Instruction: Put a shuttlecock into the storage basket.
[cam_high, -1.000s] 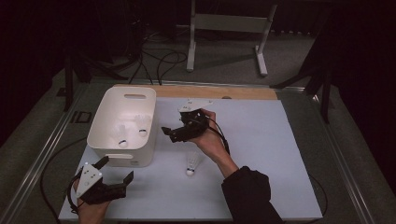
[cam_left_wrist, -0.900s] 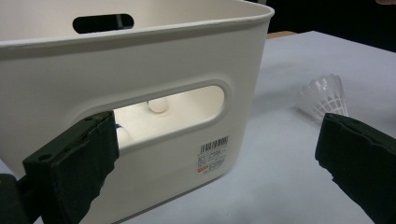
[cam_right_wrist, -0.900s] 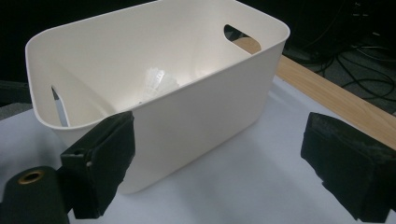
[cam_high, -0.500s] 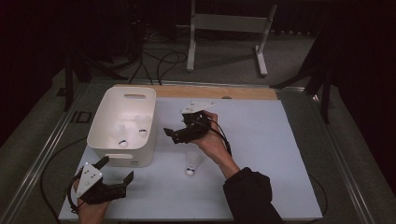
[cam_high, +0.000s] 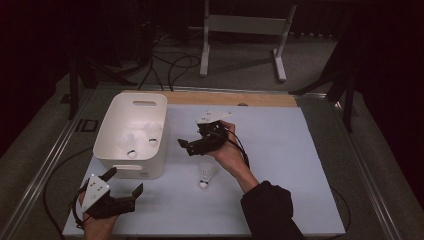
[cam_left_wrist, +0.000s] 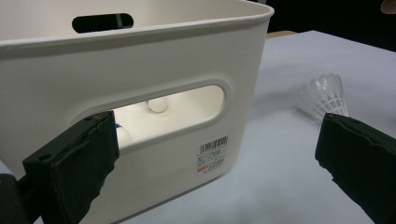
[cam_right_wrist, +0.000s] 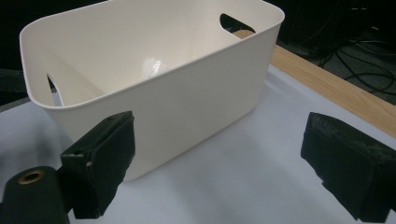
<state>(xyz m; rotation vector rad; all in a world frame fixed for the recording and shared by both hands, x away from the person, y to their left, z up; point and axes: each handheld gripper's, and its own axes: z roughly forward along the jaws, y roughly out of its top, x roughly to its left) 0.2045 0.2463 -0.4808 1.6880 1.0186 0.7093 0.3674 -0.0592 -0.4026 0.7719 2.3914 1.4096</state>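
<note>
The right gripper (cam_high: 186, 146) was wide open and empty beside the white bin (cam_high: 111, 129), the left gripper (cam_high: 126, 183) too, and a clumsy grab could squash the shuttlecock (cam_high: 205, 176) lying on the table (cam_high: 300, 165).

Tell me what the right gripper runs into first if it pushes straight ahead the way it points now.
Most likely the white bin: the right gripper, fingers open and empty, faces the bin's side wall across bare table. Depth is hard to judge, so it might clip the bin's near corner instead.

Dim, grainy pictures; dark, murky surroundings
</note>
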